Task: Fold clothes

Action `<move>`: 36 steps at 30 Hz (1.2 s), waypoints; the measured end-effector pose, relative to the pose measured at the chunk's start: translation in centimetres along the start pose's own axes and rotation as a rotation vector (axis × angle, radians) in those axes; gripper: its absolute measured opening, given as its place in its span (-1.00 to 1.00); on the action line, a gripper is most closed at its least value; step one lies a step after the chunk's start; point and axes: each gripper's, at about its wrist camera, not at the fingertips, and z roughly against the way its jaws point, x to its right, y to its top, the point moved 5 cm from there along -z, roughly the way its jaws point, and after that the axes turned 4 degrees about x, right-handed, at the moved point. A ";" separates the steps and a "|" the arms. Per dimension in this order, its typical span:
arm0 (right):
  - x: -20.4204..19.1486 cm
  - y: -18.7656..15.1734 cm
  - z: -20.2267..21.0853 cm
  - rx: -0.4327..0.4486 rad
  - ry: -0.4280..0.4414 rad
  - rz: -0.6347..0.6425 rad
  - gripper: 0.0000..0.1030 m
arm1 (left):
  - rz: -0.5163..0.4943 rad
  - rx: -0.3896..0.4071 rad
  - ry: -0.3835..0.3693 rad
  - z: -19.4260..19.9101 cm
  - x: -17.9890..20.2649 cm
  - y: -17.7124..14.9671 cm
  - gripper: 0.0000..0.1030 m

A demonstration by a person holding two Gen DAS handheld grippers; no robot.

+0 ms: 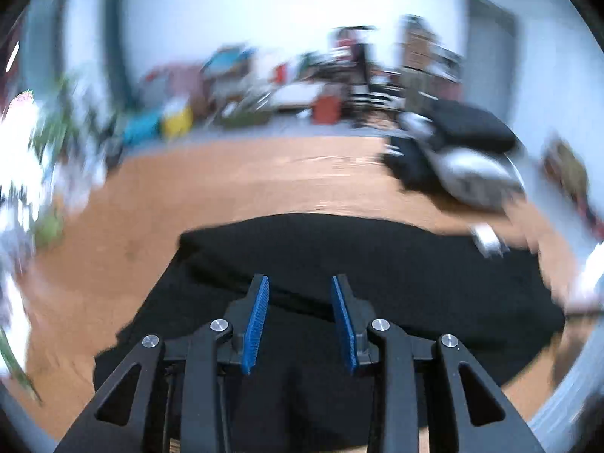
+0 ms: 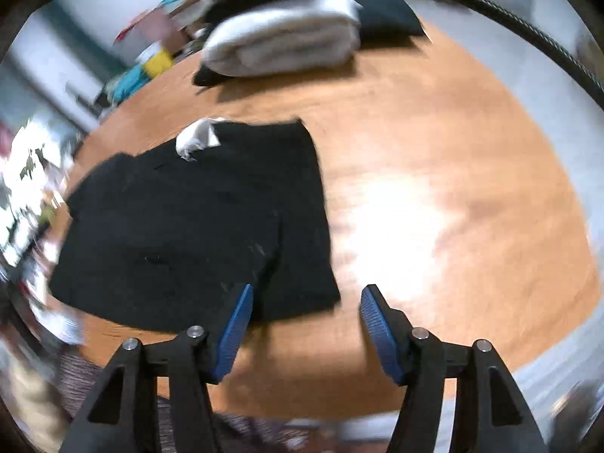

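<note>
A black garment [image 2: 196, 222] lies flat on the round wooden table [image 2: 434, 143], with a white tag or lining [image 2: 194, 139] showing at its far edge. It also fills the near part of the left wrist view [image 1: 358, 264]. My left gripper [image 1: 300, 287] is open and empty, just above the black cloth. My right gripper [image 2: 305, 296] is open and empty, hovering over the garment's near right corner and bare table. Both views are motion-blurred.
A stack of folded clothes, white [image 2: 287, 41] over black [image 2: 389, 15], sits at the table's far side; it shows at the right in the left wrist view [image 1: 460, 151]. Cluttered room floor with boxes lies beyond the table [image 1: 264, 94].
</note>
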 end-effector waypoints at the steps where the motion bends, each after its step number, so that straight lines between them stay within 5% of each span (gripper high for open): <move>1: 0.3 -0.5 0.2 0.000 0.029 -0.035 0.23 | -0.100 0.013 -0.003 0.7 1.7 -0.6 -0.29; 5: 0.7 -1.4 0.0 0.031 0.054 -0.118 0.24 | -0.475 0.039 0.037 1.5 8.2 -2.8 -0.29; 10: 0.0 -0.7 -0.8 0.066 0.121 -0.208 0.02 | -0.628 0.066 0.061 2.1 10.0 -3.6 -0.29; 13: 0.6 -0.3 -1.9 0.085 0.122 -0.214 -0.56 | -0.609 0.058 0.054 2.7 9.0 -3.3 -0.29; 17: 2.3 -0.1 -1.6 0.111 0.166 -0.268 -0.76 | -0.622 0.053 0.036 3.6 8.8 -2.8 -0.29; 22: 1.9 0.7 -0.5 0.161 0.195 -0.249 -0.81 | -0.709 0.068 0.031 4.2 10.9 -3.0 -0.29; 29: 1.0 2.0 1.4 0.198 0.251 -0.265 -0.82 | -0.913 0.214 -0.072 6.6 19.9 -4.5 -0.29; 36: 1.3 1.7 2.7 0.197 0.326 -0.290 -0.82 | -0.999 0.274 -0.164 6.0 26.9 -4.9 -0.29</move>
